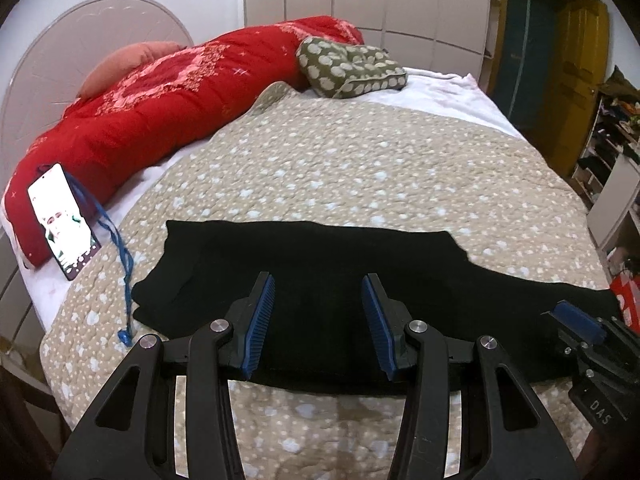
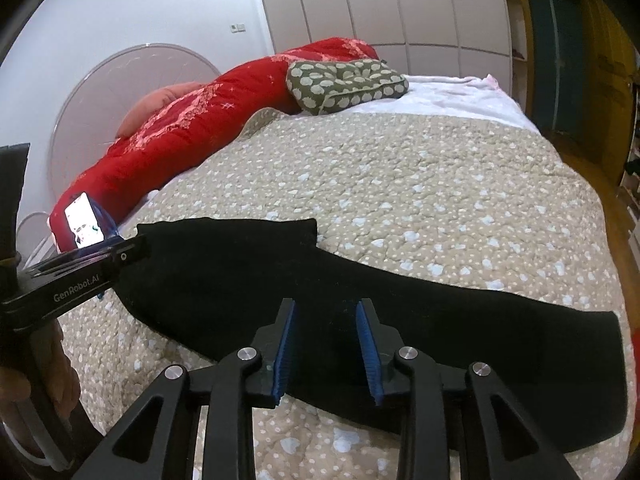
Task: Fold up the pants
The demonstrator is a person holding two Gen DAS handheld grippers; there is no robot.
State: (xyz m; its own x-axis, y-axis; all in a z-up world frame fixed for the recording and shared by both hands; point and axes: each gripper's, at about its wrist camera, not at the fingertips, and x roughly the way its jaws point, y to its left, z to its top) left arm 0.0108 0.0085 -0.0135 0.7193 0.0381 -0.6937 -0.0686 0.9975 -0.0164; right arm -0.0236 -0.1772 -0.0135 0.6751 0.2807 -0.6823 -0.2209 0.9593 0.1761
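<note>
Left wrist view: left gripper (image 1: pixel 318 320) spread, nothing pinched, above black pants (image 1: pixel 320 264) lying flat across near edge of quilt (image 1: pixel 360 160), well short of red duvet (image 1: pixel 160 92). Best pinch both layers at one end before lifting.

Right wrist view: right gripper (image 2: pixel 326 344) likewise parted and empty over pants (image 2: pixel 240 272); cloth smooth, already halved lengthwise, legs stacked.

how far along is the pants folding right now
Done: the black pants lie flat on the quilt, seemingly already folded lengthwise, one leg over the other, waist end toward the phone. In hand: nothing; the left gripper and right gripper both stand open above the fabric, no cloth between their pads. Left: folding the long strip across into a compact stack.
</note>
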